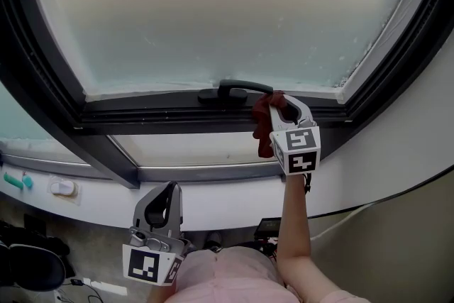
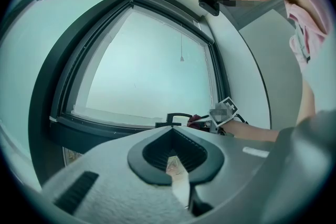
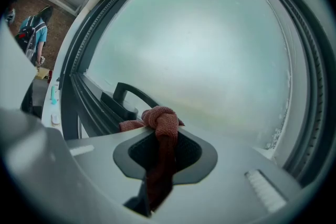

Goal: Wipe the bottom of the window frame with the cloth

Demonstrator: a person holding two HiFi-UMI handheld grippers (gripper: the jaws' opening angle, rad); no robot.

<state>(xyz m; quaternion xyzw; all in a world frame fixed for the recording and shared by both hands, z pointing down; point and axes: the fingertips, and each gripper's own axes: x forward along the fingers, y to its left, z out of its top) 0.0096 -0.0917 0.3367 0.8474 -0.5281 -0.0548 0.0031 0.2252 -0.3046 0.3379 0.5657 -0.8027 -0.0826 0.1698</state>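
Red cloth (image 1: 264, 125) between right gripper (image 1: 282, 103) jaws, beside window handle (image 1: 240, 88).

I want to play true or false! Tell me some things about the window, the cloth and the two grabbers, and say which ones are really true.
1. The right gripper grips the cloth. True.
2. The cloth is blue. False: it is red.
3. The left gripper holds a cloth too. False: nothing is between its jaws.
4. The cloth is right by the black window handle. True.
5. The left gripper touches the window handle. False: it hangs low, well below the window frame.
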